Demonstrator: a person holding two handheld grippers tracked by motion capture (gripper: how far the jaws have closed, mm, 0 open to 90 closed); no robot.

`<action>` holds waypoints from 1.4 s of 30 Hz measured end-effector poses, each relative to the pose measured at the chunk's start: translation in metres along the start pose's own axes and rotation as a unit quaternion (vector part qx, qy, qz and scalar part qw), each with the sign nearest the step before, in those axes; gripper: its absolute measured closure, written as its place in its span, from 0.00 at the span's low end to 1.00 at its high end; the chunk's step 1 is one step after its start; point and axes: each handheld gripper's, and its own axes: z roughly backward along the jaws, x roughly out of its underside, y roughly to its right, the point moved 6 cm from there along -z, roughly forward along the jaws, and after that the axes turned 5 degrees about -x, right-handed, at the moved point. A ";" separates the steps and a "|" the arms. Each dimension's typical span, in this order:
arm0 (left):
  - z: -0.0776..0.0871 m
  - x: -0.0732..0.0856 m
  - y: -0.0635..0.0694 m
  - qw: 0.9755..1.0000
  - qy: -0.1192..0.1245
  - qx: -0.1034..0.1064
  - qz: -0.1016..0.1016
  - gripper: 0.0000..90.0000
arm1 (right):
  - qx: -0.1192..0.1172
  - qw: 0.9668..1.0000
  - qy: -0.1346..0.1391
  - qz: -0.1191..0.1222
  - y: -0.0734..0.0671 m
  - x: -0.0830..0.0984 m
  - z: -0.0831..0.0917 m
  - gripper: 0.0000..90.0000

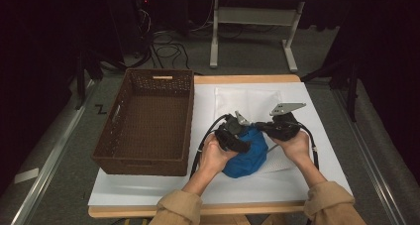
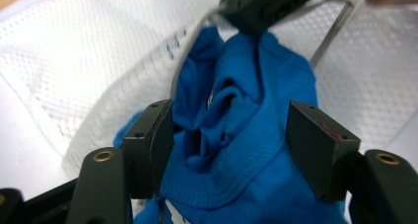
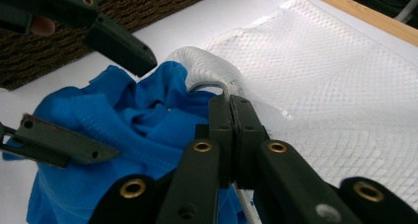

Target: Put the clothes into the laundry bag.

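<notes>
High view recorded both hands working a blue garment (image 1: 246, 158) into a white mesh bag (image 1: 247, 102) beside the wicker basket (image 1: 148, 121). Left gripper view showed the left gripper (image 2: 230, 145) released, jaws spread astride the cloth without pressing. Right gripper view showed the right gripper (image 3: 230, 108) clenched on the bag's rim. Judged stuffing underway; next, regrip and push cloth deeper.

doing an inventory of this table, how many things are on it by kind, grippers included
blue garment: 1
white mesh bag: 1
brown wicker basket: 1
hand-held grippers: 2, left gripper open over the garment, right gripper shut on the bag's edge
total: 5
</notes>
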 end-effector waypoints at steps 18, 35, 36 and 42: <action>-0.034 0.015 0.011 0.998 -0.045 0.036 -0.008 0.86 | -0.005 1.000 -0.006 -0.003 -0.002 0.002 -0.003 1.00; -0.051 -0.005 -0.009 0.998 -0.016 -0.024 0.062 0.77 | -0.012 1.000 -0.014 0.011 -0.009 -0.001 -0.006 1.00; -0.049 -0.005 -0.009 0.998 -0.016 -0.022 0.062 0.73 | -0.013 1.000 -0.010 0.010 -0.008 0.000 -0.007 1.00; -0.034 -0.006 -0.005 0.999 -0.009 -0.006 0.051 0.53 | -0.009 1.000 -0.009 0.002 -0.005 0.002 -0.005 1.00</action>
